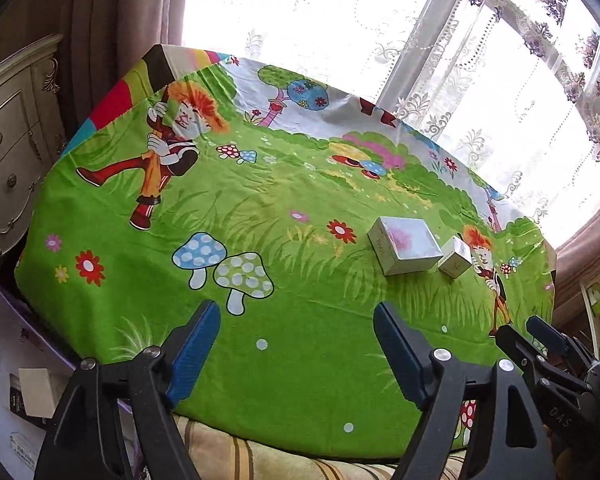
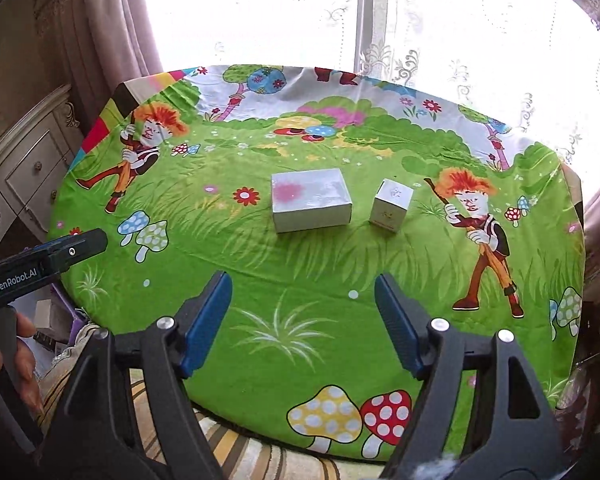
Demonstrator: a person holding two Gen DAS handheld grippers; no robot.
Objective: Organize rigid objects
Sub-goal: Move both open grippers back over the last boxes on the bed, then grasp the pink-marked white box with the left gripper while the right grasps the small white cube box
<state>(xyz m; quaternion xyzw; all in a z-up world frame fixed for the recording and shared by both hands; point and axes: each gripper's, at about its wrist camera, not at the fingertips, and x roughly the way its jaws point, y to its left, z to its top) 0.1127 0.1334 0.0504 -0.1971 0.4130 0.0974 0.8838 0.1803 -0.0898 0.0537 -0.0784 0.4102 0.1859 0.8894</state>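
A flat silvery box with a pink blotch on its lid [image 2: 310,200] lies on the cartoon-printed green tablecloth [image 2: 260,272], with a small white cube box [image 2: 391,206] just to its right, a gap between them. Both also show in the left wrist view, the flat box [image 1: 405,249] and the cube [image 1: 455,262] at the right. My right gripper [image 2: 303,320] is open and empty, above the table's near edge, short of the boxes. My left gripper [image 1: 296,350] is open and empty, at the near edge, left of the boxes.
A cream dresser [image 1: 8,152] stands left of the table. A purple open carton holding small boxes [image 1: 28,392] sits low at the left. Curtains and a bright window [image 2: 300,12] are behind the table. A striped cloth [image 2: 240,456] lies under the near edge.
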